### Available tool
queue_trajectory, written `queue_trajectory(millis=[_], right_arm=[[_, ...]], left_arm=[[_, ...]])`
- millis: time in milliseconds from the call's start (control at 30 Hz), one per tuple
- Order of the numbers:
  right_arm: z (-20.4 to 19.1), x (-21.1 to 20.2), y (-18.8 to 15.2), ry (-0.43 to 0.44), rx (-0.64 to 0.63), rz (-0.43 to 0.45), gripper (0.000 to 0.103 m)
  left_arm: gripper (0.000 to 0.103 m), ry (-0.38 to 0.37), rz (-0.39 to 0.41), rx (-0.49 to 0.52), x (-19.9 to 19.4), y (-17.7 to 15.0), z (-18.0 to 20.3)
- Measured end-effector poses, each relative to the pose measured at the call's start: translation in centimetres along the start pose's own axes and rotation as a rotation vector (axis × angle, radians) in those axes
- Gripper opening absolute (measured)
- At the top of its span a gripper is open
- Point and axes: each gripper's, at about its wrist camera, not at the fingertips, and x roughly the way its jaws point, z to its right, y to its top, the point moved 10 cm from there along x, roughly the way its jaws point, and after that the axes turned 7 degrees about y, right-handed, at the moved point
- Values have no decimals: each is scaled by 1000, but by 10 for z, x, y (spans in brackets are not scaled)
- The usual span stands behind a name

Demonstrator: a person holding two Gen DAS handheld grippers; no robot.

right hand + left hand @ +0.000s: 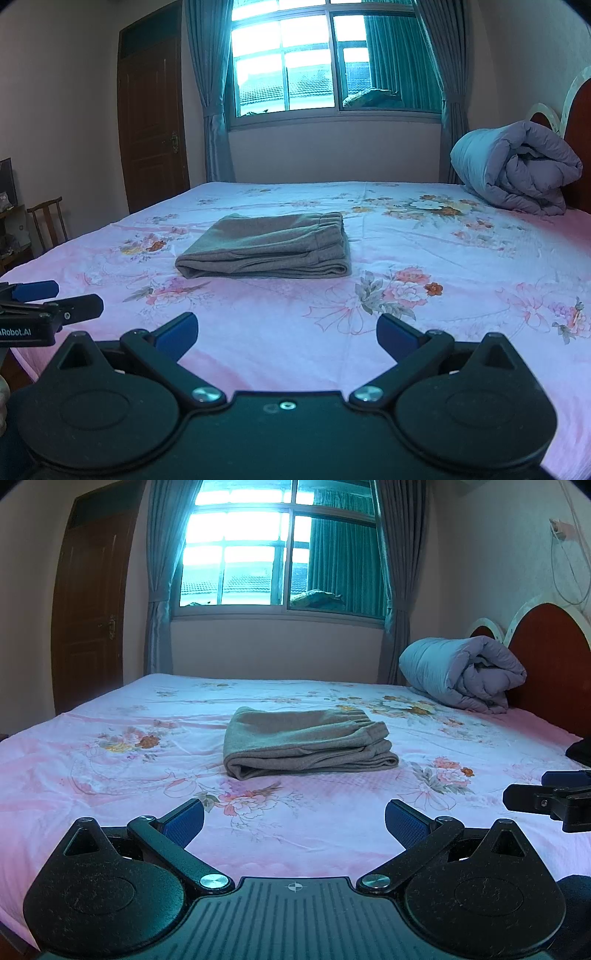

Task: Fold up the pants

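Grey-brown pants [308,742] lie folded into a compact stack in the middle of the bed, waistband on top toward the right. In the right wrist view the same pants [267,247] sit ahead and slightly left. My left gripper [294,821] hovers open over the near part of the sheet, well short of the pants, nothing between its blue pads. My right gripper [286,334] is likewise open and empty, back from the pants. Each gripper shows at the edge of the other's view: the right gripper [537,788], the left gripper [74,297].
The bed carries a pink floral sheet [110,775]. A rolled grey-lilac duvet [461,672] rests against the red headboard [550,664] at the far right. A dark item [580,751] lies at the right edge. A door [151,122], a window [280,550] and a wooden chair [48,221] stand beyond.
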Motion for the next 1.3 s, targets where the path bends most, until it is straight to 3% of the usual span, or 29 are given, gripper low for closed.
queue_trajectory(millis=[1033, 1300], right_arm=[[-1, 1, -2, 2, 17, -4, 97], [-2, 1, -3, 2, 15, -5, 97]], left_arm=[[103, -3, 10, 4, 1, 0, 0], [103, -9, 46, -7, -5, 3, -2]])
